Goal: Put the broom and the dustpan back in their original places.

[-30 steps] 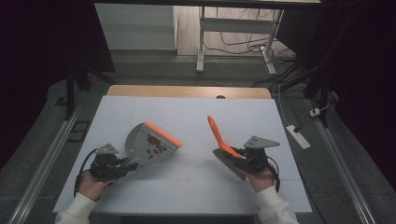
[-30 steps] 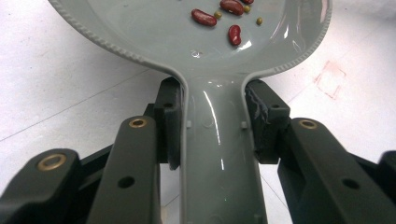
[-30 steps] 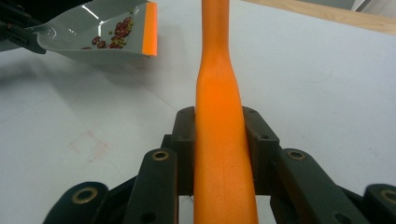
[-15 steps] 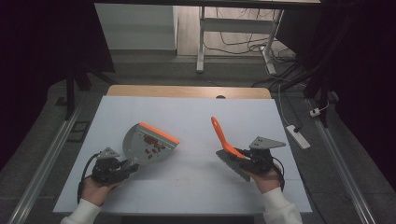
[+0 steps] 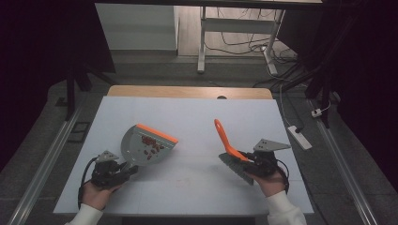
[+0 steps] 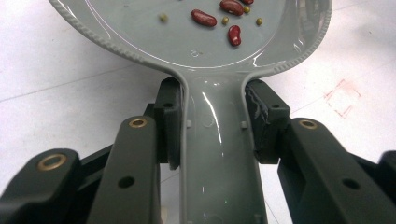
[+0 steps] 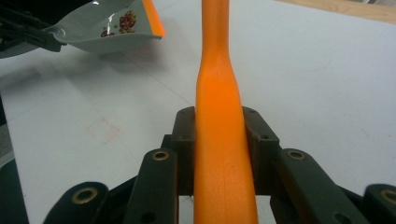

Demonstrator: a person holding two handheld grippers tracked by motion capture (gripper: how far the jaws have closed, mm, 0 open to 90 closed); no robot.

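- Two grips: left gripper [image 5: 123, 169] clamps the dustpan [image 5: 148, 146] handle; beans [image 6: 219, 18] inside.
- Right gripper [image 5: 248, 159] clamps the brush [image 5: 226, 140], well apart, handle pointing away.

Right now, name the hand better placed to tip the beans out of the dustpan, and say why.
Left. The left gripper already clamps the dustpan by its handle, with the beans lying in its tray. The right gripper is occupied, shut on the brush.
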